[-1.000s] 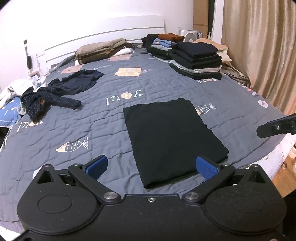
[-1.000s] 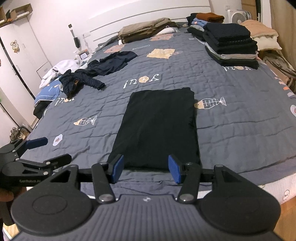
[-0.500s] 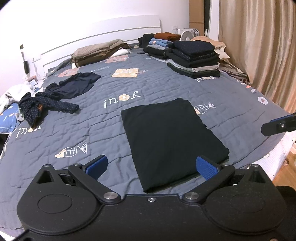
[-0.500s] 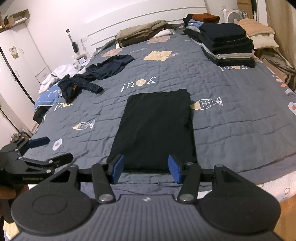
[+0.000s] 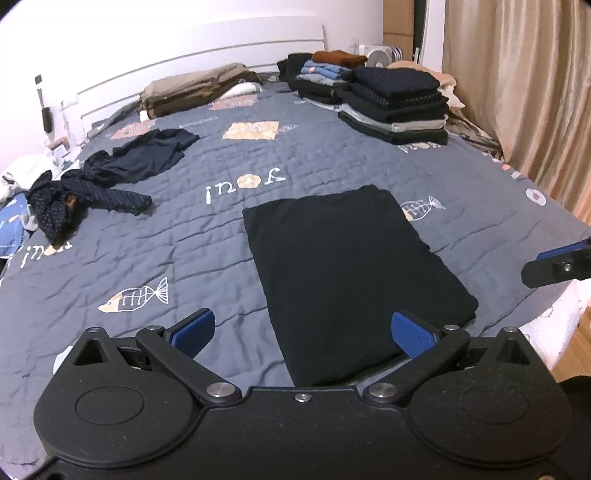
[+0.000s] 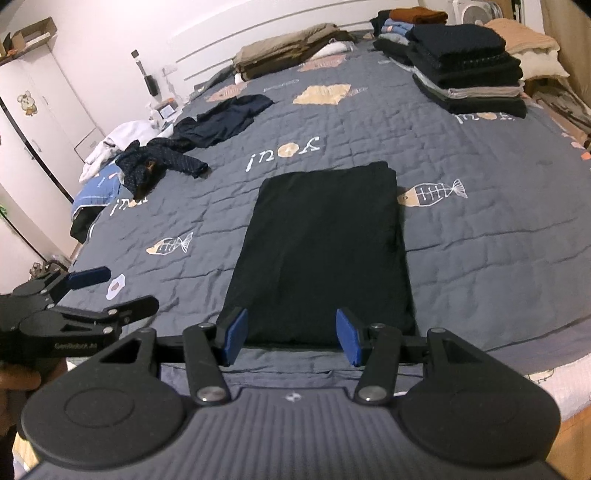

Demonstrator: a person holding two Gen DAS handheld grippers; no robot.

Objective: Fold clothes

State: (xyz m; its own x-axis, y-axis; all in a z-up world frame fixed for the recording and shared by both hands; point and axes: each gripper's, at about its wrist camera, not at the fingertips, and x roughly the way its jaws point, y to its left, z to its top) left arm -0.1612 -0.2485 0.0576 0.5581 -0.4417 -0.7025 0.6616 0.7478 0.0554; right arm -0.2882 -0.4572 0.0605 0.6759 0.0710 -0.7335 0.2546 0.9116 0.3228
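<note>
On the bed [image 6: 480, 229], folded black garment [image 6: 321, 251] lies beyond both open jaws.

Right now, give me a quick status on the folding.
Left gripper and right gripper open, empty. Black garment folded flat on bed, near edge. Nothing in the way.

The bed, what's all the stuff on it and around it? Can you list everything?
Quilt: one, grey with fish pictures, covers the bed.
Folded garment: one, black, flat near the front edge.
Loose clothes: two, dark navy, crumpled at the left.
Dark stack: one, mostly black, back right.
Jeans stack: one, blue and black with brown on top, behind it.
Tan pile: one, beige and brown, by the headboard.
Curtain: one, tan, right wall.
Fan: one, white, back corner.
Wardrobe: one, white, left.
Left gripper: open, blue pads.
Right gripper: open, blue pads.
</note>
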